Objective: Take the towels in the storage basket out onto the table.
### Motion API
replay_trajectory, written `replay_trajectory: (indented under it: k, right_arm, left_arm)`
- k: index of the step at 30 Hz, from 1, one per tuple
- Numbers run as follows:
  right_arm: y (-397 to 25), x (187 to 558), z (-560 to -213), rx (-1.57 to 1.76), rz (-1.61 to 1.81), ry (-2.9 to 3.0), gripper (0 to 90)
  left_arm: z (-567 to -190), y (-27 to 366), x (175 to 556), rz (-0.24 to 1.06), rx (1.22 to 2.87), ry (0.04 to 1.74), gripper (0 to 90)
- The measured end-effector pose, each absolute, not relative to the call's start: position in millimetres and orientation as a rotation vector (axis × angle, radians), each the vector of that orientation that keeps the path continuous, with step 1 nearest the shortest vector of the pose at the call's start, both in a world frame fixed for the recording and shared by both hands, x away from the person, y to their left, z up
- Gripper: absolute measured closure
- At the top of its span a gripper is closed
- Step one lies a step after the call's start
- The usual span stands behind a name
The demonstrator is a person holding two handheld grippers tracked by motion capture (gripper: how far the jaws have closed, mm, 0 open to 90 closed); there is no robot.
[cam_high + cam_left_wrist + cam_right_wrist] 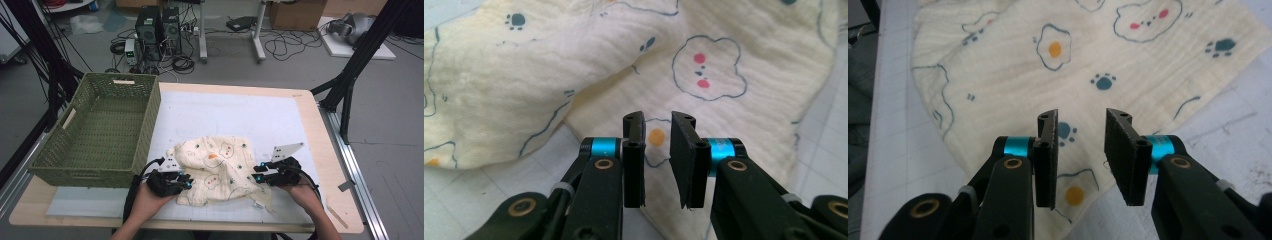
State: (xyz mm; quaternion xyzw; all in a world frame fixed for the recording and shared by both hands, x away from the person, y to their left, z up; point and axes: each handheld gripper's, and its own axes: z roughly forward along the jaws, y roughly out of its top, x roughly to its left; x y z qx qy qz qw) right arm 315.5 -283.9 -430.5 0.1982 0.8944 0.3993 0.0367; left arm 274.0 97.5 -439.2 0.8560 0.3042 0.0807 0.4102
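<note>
Pale wooden table [327, 165] with a white gridded mat carries a crumpled cream muslin cloth with bear, egg and paw prints [216, 167], just right of a green woven basket [102, 127]; left gripper [184, 181] and right gripper [259, 176] flank it. From the left gripper view, jaws stand narrowly apart over the cloth's edge; better to pinch one layer only. From the right gripper view, jaws gape wider, empty. No writing is legible.

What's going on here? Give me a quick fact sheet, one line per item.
Cloth: cream printed cloth, crumpled on the white mat
Left gripper: at the cloth's left edge, jaws slightly apart, nothing between them
Right gripper: at the cloth's right edge, jaws apart, nothing between them
Basket: green woven basket left of the cloth, nothing inside it
Table: wooden table under the mat
</note>
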Motion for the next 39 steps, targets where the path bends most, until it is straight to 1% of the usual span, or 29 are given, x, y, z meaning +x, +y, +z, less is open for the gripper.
replay_trajectory:
  k: [3,6,8,11,16,19,21,24,26,29,33,39]
  right_arm:
    - [-282,316,-438,0.621,1.164,2.77,71.4]
    - [-279,316,-440,0.596,1.138,2.757,81.6]
    - [-277,318,-440,0.575,1.132,2.761,88.8]
    - [-277,321,-439,0.588,1.108,2.737,89.2]
    - [-284,330,-441,0.685,1.128,2.694,89.2]
    - [-288,332,-441,0.723,1.135,2.675,88.8]
    - [-291,332,-441,0.727,1.157,2.668,85.2]
    - [-296,328,-436,0.739,1.263,2.653,77.5]
    - [-298,323,-432,0.736,1.321,2.65,74.5]
    - [-298,313,-427,0.711,1.361,2.647,71.8]
    - [-295,300,-425,0.659,1.393,2.672,68.2]
    - [-294,280,-427,0.591,1.398,2.711,66.4]
  left_arm:
    - [-443,96,275,0.22,2.181,0.766,78.5]
    - [-442,96,277,0.229,2.187,0.769,86.5]
    - [-442,97,279,0.218,2.185,0.773,88.7]
    - [-441,97,280,0.255,2.184,0.785,89.1]
    - [-441,102,290,0.318,2.141,0.866,89.2]
    - [-441,105,294,0.31,2.111,0.889,89.0]
    - [-440,107,293,0.309,2.104,0.877,88.6]
    - [-436,109,290,0.283,2.066,0.853,82.5]
    - [-433,112,286,0.253,2.027,0.809,79.0]
    - [-430,113,280,0.245,2.013,0.755,75.2]
    - [-431,113,274,0.239,2.017,0.726,70.9]
    - [-433,114,269,0.231,2.047,0.705,68.8]
